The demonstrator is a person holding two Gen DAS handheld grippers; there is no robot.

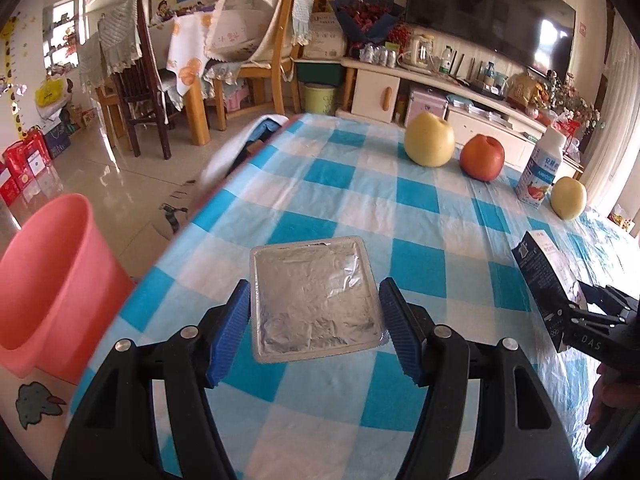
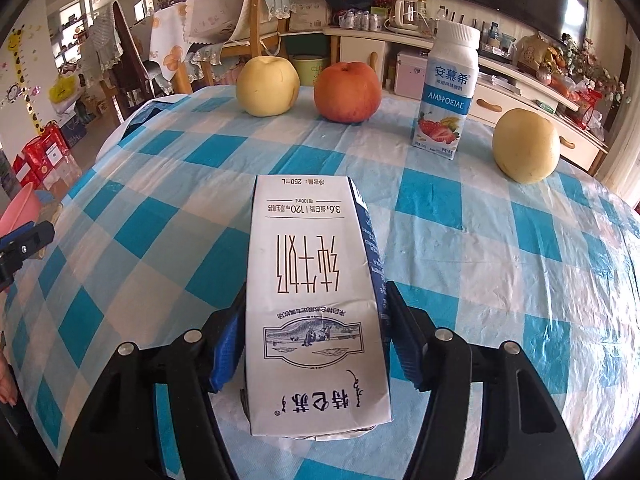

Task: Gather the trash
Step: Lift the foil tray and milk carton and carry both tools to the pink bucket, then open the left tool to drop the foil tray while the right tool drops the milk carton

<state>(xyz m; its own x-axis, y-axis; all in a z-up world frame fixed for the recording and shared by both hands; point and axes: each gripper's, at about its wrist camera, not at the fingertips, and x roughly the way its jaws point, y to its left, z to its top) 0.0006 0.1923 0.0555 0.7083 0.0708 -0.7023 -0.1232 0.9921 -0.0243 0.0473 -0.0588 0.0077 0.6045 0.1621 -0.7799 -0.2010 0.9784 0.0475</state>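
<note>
In the left wrist view my left gripper (image 1: 314,294) is shut on a square cup with a crinkled silver foil lid (image 1: 316,300), and its blue pads press on both sides of the cup. It hangs over the checked tablecloth (image 1: 360,184) near the table's left edge. A pink bin (image 1: 52,280) stands on the floor beyond that edge. My right gripper (image 2: 314,292) is shut on a white and dark blue milk carton (image 2: 316,300), which lies lengthwise between the pads. That carton (image 1: 544,276) and the right gripper (image 1: 576,312) also show at the right of the left wrist view.
Along the table's far side stand a yellow pear (image 2: 267,86), a red apple (image 2: 346,92), a white yoghurt bottle (image 2: 446,92) and a second pear (image 2: 526,150). Chairs (image 1: 140,80) and a TV cabinet (image 1: 460,96) lie beyond. A hand (image 1: 612,396) is at the right edge.
</note>
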